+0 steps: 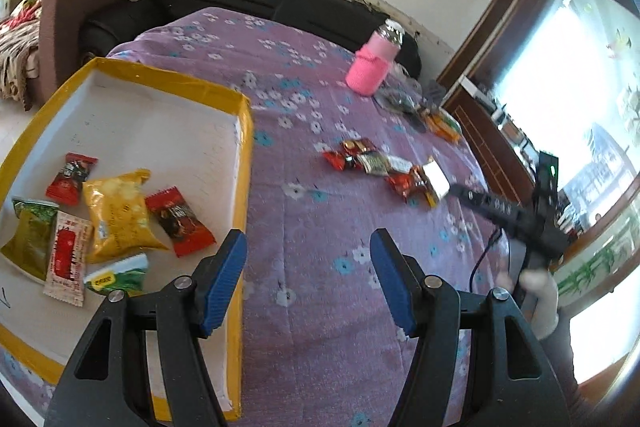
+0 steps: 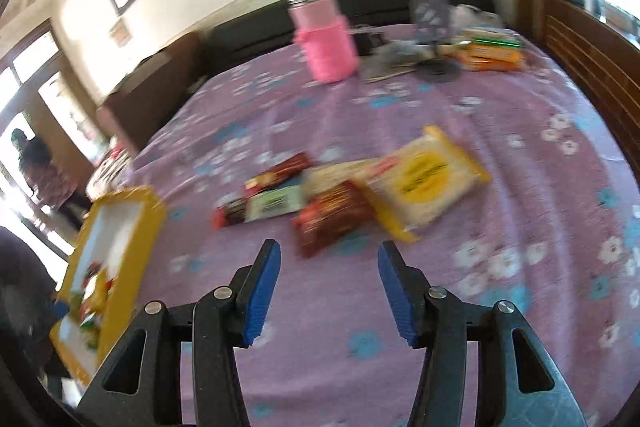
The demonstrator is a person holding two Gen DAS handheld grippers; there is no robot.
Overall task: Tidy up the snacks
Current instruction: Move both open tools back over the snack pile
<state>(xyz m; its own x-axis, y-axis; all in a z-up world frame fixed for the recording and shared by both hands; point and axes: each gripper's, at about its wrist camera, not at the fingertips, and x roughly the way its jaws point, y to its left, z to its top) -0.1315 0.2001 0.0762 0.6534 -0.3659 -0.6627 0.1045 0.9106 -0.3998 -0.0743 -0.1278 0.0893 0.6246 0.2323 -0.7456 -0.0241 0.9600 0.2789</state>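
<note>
1. Right gripper (image 2: 326, 291) is hanging just short of the loose snack pile (image 2: 344, 199) on the purple cloth (image 2: 500, 307), blue fingers spread wide and empty.
2. Left gripper (image 1: 308, 279) is spread and empty too, over the yellow-rimmed tray's (image 1: 244, 163) edge; several packets (image 1: 116, 215) lie inside.
3. Nearest is the dark red packet (image 2: 332, 219): light, crinkly, probably slippery foil.
4. I'd pinch a flat crimped end, gently, since the contents could crush.
</note>
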